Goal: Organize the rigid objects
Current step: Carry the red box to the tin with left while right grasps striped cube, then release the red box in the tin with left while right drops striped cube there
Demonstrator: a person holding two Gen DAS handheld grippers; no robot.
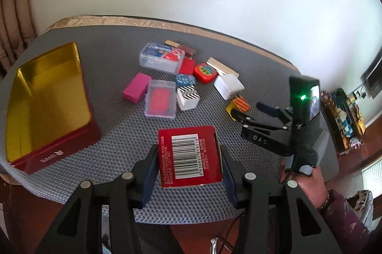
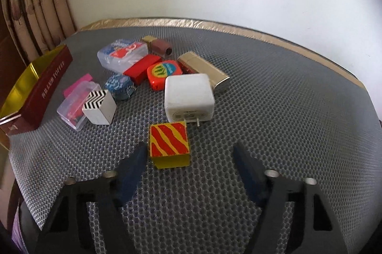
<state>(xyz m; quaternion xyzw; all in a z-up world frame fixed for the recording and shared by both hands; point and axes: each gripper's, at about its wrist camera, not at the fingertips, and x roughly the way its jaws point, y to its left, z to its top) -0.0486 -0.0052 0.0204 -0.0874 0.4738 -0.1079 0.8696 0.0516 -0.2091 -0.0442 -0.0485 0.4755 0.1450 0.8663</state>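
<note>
My left gripper is shut on a red box with a barcode, held above the near part of the grey mat. An open red tin with a gold inside stands at the left; it also shows in the right wrist view. My right gripper is open, its fingers either side of a yellow block with red stripes; the left finger is close to the block. In the left wrist view the right gripper reaches toward that block.
A cluster lies mid-mat: white charger, orange-red tin, gold box, red box, clear plastic cases, zigzag block, blue round thing, pink box. Curtains hang at the left.
</note>
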